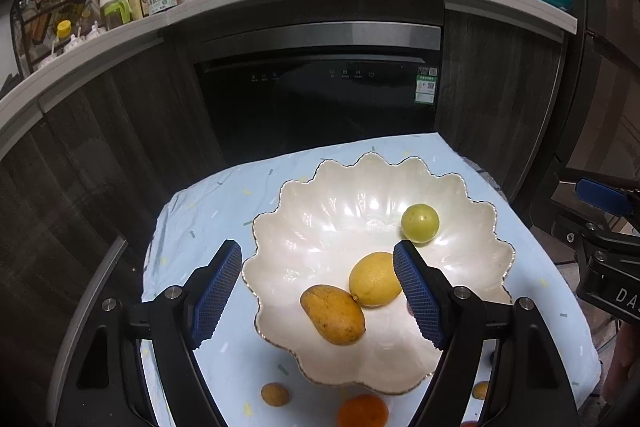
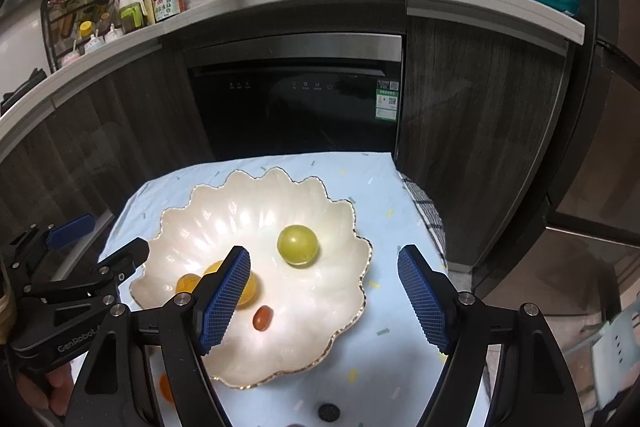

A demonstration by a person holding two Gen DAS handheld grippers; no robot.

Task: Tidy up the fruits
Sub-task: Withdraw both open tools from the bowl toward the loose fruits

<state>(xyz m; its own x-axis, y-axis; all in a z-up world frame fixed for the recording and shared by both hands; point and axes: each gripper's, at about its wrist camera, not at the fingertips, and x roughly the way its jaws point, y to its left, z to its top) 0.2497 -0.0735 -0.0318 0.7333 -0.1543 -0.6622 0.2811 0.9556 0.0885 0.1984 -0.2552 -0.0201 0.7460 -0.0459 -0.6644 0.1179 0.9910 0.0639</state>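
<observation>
A white scalloped bowl (image 1: 340, 211) (image 2: 224, 223) with a gold rim stands on a pale blue cloth (image 1: 208, 211). In it lie a mango (image 1: 332, 315), a lemon (image 1: 374, 279) and a round green fruit (image 1: 420, 223) (image 2: 298, 245). The right wrist view also shows a small red-brown fruit (image 2: 263, 317) in the bowl. My left gripper (image 1: 318, 293) hangs open above the bowl's near left side, empty. My right gripper (image 2: 324, 299) is open over the bowl's right rim, holding nothing. Its left finger hides most of the lemon (image 2: 250, 291).
On the cloth in front of the bowl lie an orange (image 1: 362, 411) (image 2: 165, 387), a small brown fruit (image 1: 275, 394) and a dark round thing (image 2: 329, 412). Behind the table is a black dishwasher front (image 1: 320, 99) under a counter with bottles and a microwave.
</observation>
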